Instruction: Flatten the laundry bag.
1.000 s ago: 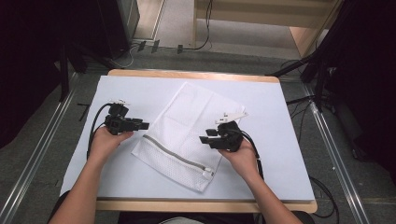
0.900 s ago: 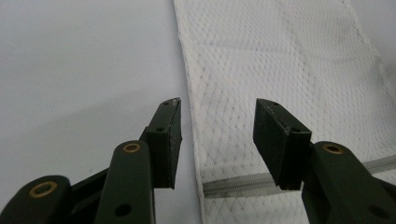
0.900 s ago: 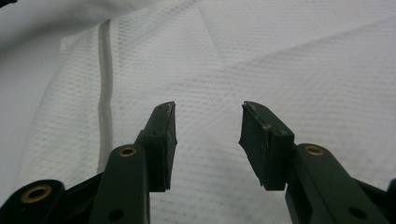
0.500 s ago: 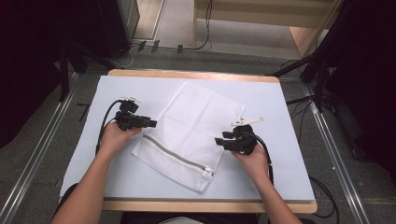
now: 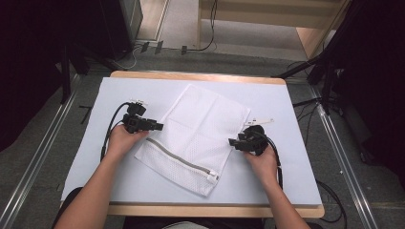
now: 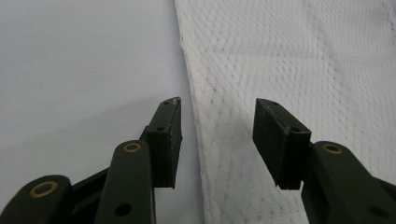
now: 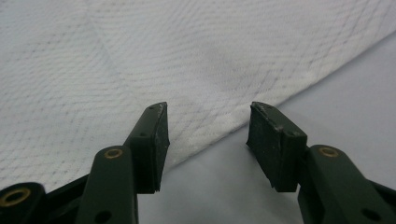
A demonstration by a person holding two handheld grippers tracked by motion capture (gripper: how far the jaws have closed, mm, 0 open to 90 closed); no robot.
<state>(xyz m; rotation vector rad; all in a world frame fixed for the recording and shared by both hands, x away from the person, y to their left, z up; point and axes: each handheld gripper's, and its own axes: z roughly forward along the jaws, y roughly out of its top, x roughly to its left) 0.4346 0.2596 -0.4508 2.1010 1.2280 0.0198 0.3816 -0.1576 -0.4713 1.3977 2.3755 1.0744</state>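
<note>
Lying flat and slantwise in the middle of the table [image 5: 86, 143], the white mesh bag [image 5: 200, 129] looks light, limp and thin, so expect it to sag and fold the moment you lift it. Your left gripper [image 6: 217, 135] has its jaws spread, straddling the bag's long edge with nothing pinched. Your right gripper [image 7: 208, 140] is spread too, its jaws having just been opening, with the opposite edge lying between them but not pressed. Take hold at those hemmed edges, where the doubled cloth gives the pads more to bite; a single mesh layer may slip or snag. Avoid the zipper [image 5: 184, 160] along the near short end, which is the one stiff part. The mat around the bag is bare on every side, so you have free room to drag, fold or turn it; the table's far edge is well apart.
</note>
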